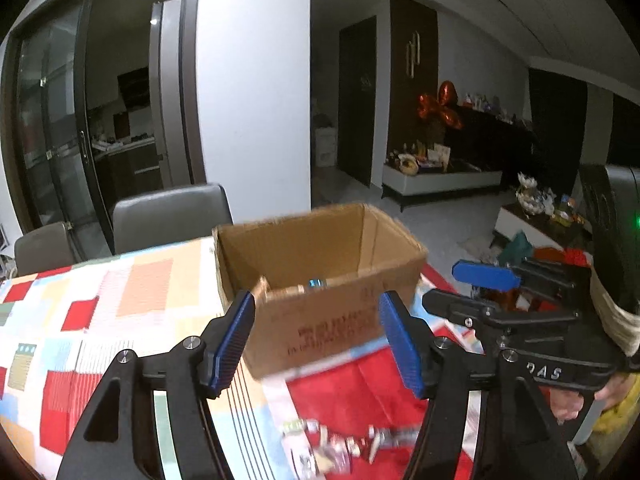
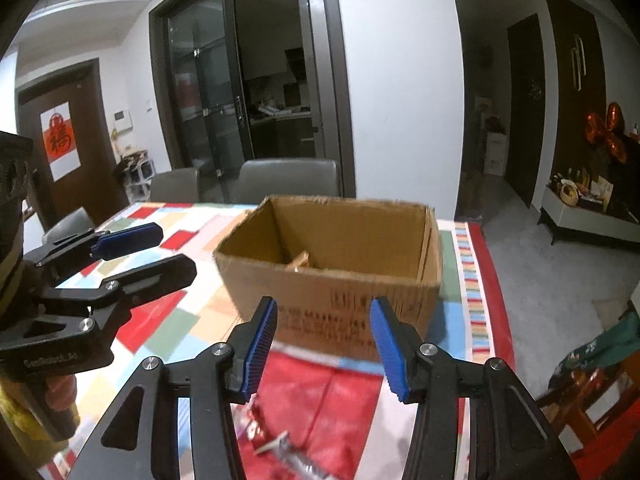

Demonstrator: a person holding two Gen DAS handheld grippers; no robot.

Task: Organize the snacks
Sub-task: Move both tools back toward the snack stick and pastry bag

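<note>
Both tools, left tool and right tool, hang wide and empty before the box; drop onto 1 snack on the bench, grip mid-wrapper.

Home dining room: patchwork-clothed table, chairs, kitchen behind glass doors.

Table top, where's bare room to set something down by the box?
Bare tablecloth lies left of the cardboard box, toward the chairs. The near edge is crowded with snack packets. Both grippers, left and right, are open.
</note>
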